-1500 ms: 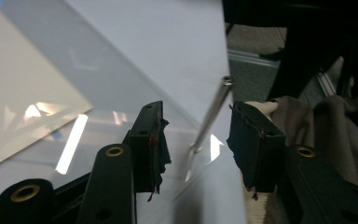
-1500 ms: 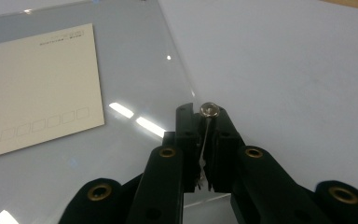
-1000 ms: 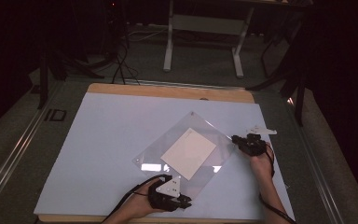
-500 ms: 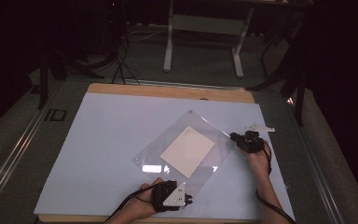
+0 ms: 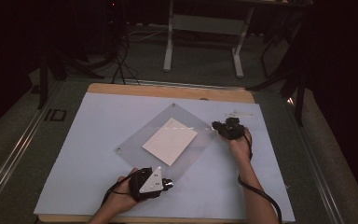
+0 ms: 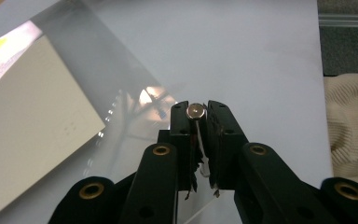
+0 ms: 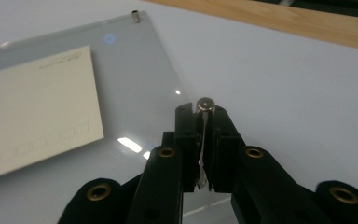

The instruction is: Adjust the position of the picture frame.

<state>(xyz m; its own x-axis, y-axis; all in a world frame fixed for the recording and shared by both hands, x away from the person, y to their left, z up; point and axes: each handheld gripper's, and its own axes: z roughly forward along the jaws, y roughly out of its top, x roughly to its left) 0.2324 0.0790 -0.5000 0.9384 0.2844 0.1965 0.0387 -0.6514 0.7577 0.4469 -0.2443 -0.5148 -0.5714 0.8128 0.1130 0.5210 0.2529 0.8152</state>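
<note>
1. High view: a clear acrylic sheet [image 5: 168, 140] lies turned like a diamond on the pale blue table mat [image 5: 93, 140], with a cream card [image 5: 170, 141] under its middle. The left gripper [image 5: 167, 185] sits at the sheet's near corner, held in the person's left hand [image 5: 121, 196]. The right gripper [image 5: 216, 127] is at the sheet's right-hand corner, with the right hand [image 5: 240, 147] behind it. The sheet's right side looks raised off the mat, and a bright line runs across it from the right corner. A small metal stud [image 5: 173, 105] marks the far corner. The wooden table edge [image 5: 168, 91] shows beyond the mat.

2. Left gripper view: the 2 black jaws have just been closing and now stand nearly together, pinching a round silver stud [image 6: 195, 111] at their tips, with the edge of the sheet running down between the pads. The acrylic sheet [image 6: 116, 93] spreads away to the left with glare on it, and the card [image 6: 28, 116] lies beneath. A cream knitted sleeve [image 6: 352, 116] shows at the right.

3. Right gripper view: the jaws are clamped tight on another silver corner stud [image 7: 205, 103], the sheet's edge caught between the pads. The sheet [image 7: 135, 70] stretches left over the card [image 7: 32, 107], which carries faint print. A third stud [image 7: 135, 15] sits at the far corner.
</note>
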